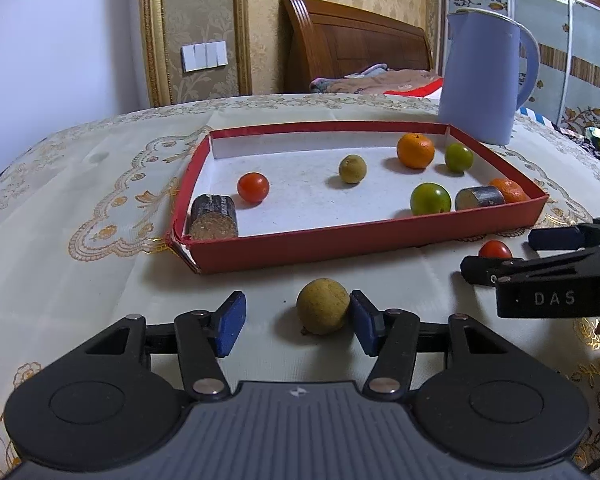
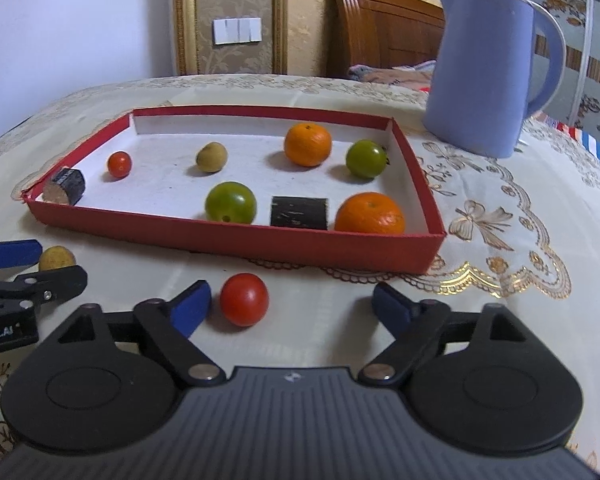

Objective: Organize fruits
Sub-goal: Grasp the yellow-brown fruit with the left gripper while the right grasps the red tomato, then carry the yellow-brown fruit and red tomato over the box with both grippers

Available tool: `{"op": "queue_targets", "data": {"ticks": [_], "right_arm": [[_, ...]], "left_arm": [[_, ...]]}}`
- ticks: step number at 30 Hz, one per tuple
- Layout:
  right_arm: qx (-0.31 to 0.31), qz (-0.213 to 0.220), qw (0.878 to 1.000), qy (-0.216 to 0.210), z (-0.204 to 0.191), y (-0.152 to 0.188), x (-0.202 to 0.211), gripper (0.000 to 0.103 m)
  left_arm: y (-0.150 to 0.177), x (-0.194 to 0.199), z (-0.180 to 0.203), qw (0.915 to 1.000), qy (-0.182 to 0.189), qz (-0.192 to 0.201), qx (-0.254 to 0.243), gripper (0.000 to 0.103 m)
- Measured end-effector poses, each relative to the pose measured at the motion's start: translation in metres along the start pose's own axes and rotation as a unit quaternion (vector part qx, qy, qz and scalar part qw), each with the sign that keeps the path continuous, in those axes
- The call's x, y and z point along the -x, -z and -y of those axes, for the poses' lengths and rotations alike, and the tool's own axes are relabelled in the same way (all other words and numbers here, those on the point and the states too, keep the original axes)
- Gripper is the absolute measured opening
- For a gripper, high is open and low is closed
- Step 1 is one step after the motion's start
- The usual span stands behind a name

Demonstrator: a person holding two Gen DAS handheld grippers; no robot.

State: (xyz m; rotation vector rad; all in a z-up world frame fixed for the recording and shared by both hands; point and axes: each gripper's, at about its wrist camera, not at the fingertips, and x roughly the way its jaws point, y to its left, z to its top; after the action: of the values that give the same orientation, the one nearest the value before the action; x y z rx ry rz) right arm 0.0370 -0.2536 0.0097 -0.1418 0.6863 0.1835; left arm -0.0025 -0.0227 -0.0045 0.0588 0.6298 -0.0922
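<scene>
On the cloth in front of the red tray [image 1: 340,240] lies a tan longan [image 1: 323,312]. It sits between the blue pads of my left gripper [image 1: 298,322], which is open; the right pad touches it and the left pad stands clear. A red cherry tomato [image 2: 244,299] rests on the cloth between the fingers of my open right gripper [image 2: 292,312], close to the left pad and far from the right one. Inside the tray [image 2: 236,240] are two oranges [image 2: 308,144], two green fruits [image 2: 231,202], a longan [image 2: 211,157] and a small tomato [image 2: 119,164].
Two dark cylinders [image 2: 299,211] lie in the tray, one at its torn left corner [image 1: 214,216]. A tall blue jug [image 2: 488,68] stands behind the tray on the right. The embroidered tablecloth [image 1: 100,208] spreads out to the left, with a bed headboard behind.
</scene>
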Motion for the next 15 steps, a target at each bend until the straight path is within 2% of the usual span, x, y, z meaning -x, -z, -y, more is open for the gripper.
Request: {"op": "queue_targets", "data": {"ticks": [4,8,10,12,13,15], "right_arm": [[0.006,0.003,1.0,-0.006,-0.0017,0.0001,0.0009,0.072],[0.012,0.008,1.0,-0.016,-0.003,0.0011,0.0032,0.058],[0.016,0.011,1.0,-0.02,-0.0041,0.0013,0.004,0.052],[0.014,0.014,1.0,-0.021,-0.0038,0.0014,0.0048,0.038],[0.013,0.016,1.0,-0.023,-0.0034,0.0015,0.0054,0.029],[0.015,0.017,0.999,-0.023,-0.0043,0.0016,0.0057,0.024]], "left_arm": [[-0.0009,-0.0007,0.0015,1.0,-0.003,-0.001,-0.002,0.056],[-0.0008,-0.0006,0.0038,1.0,-0.006,0.001,-0.006,0.056],[-0.0007,0.0,0.0034,1.0,-0.006,0.002,-0.005,0.051],[-0.0005,0.0006,0.0028,1.0,0.003,0.003,-0.003,0.035],[-0.0004,0.0008,0.0031,1.0,0.005,0.003,-0.003,0.035],[-0.0003,0.0005,0.0042,1.0,0.005,0.003,-0.006,0.033]]}}
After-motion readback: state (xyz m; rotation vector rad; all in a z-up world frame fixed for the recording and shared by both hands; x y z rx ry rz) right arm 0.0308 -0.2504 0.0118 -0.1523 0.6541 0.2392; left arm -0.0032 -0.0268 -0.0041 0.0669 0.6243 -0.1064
